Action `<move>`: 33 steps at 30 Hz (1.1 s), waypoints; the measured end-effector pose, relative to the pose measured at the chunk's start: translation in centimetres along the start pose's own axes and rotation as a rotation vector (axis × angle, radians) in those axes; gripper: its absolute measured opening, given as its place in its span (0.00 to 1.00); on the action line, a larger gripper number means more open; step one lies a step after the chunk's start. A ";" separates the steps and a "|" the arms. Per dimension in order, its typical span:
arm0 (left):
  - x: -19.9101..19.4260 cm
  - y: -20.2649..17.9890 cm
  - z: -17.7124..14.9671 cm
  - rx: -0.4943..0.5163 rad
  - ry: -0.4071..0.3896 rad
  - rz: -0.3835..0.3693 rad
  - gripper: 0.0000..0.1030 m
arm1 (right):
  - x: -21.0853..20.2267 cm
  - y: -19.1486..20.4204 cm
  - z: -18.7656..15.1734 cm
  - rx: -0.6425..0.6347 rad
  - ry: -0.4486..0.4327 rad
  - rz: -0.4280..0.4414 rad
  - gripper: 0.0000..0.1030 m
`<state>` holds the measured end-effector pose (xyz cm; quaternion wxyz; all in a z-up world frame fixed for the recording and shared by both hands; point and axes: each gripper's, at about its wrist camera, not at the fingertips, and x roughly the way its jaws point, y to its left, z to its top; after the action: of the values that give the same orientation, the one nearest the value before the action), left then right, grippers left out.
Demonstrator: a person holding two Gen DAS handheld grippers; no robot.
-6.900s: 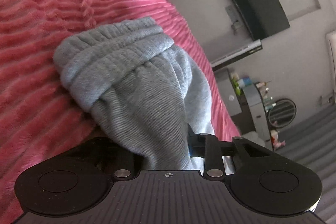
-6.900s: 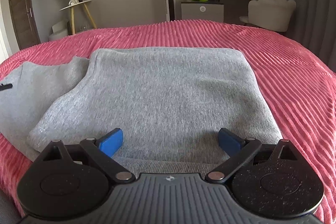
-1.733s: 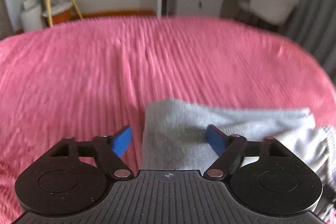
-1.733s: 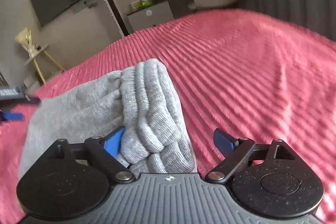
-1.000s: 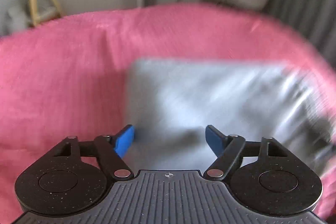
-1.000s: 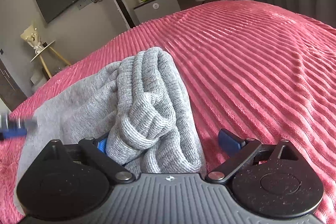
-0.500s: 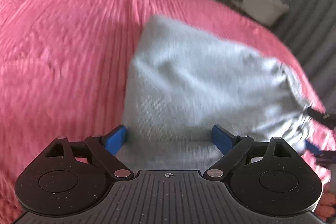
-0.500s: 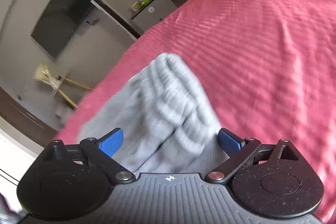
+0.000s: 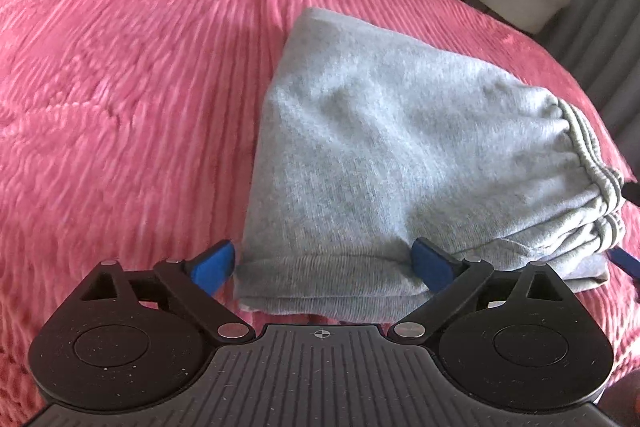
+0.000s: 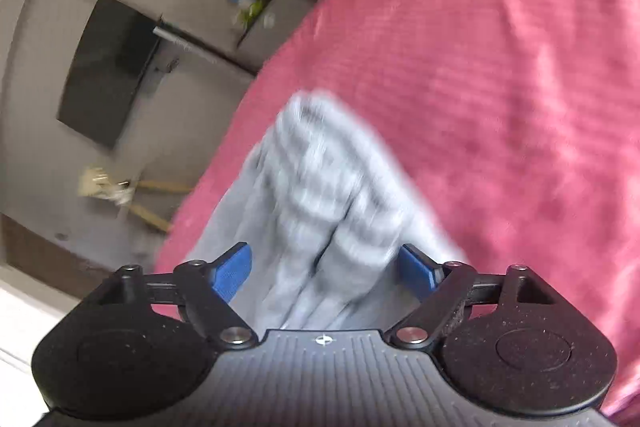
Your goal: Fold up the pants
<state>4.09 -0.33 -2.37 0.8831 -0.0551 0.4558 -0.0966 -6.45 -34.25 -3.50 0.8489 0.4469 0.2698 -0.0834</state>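
The folded grey pants [image 9: 392,163] are lying right of centre on the pink bedspread [image 9: 120,87]. The left gripper [image 9: 323,265] is opening wide, its blue fingers straddling the folded near edge without pressing. The right gripper [image 10: 326,271] is closing around the blurred waistband; contact is unclear.

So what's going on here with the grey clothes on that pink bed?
A person is folding grey pants on a pink bedspread, with a two-finger gripper in each hand. The pants lie as a compact folded bundle, elastic waistband bunched at one end. The left gripper sits at the folded edge, its jaws opening, pads clear of the cloth. The right gripper straddles the waistband end, its jaws closing around it, though that view is blurred.
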 end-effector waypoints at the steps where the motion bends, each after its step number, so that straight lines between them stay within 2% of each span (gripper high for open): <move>1: -0.2 0.4 0.1 -0.023 -0.002 -0.013 0.96 | -0.8 0.8 0.3 -0.076 -0.052 -0.088 0.94; 2: -0.3 0.9 0.3 -0.048 0.002 -0.030 0.95 | -1.4 1.4 0.6 -0.141 -0.098 -0.150 0.94; 4: -0.2 1.8 0.8 -0.081 0.008 -0.070 0.95 | -1.4 1.6 1.7 -0.176 -0.076 -0.101 0.94; 7: 0.3 2.9 1.9 -0.105 0.027 -0.121 0.95 | 0.5 1.5 3.7 -0.186 0.056 -0.061 0.94; 11: 1.3 4.1 3.8 -0.082 -0.010 -0.106 0.95 | 3.9 0.8 5.7 -0.168 0.249 -0.019 0.94; 15: 3.4 4.6 5.6 -0.048 0.032 -0.194 0.95 | 6.7 0.8 6.7 -0.234 0.331 -0.031 0.94; 20: 7.4 5.0 7.4 0.001 0.108 -0.292 0.98 | 9.8 -0.5 9.2 -0.189 0.459 0.075 0.94; 23: 8.8 5.5 8.2 0.030 0.124 -0.368 0.98 | 12.4 -1.7 10.6 -0.161 0.554 0.130 0.94; 26: 10.1 5.8 8.8 0.049 0.141 -0.440 0.99 | 13.6 -2.4 11.1 -0.153 0.596 0.212 0.94; 29: 11.2 5.7 9.6 0.043 0.134 -0.489 0.99 | 14.5 -3.0 11.3 -0.143 0.624 0.286 0.94; 33: 12.4 5.0 10.5 -0.020 0.145 -0.583 1.00 | 15.9 -1.3 10.8 -0.194 0.681 0.346 0.95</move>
<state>20.29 1.89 -7.02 0.7826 -0.1851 0.4837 -0.3454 10.57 -42.15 -7.99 0.7507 0.4054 0.4632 0.2400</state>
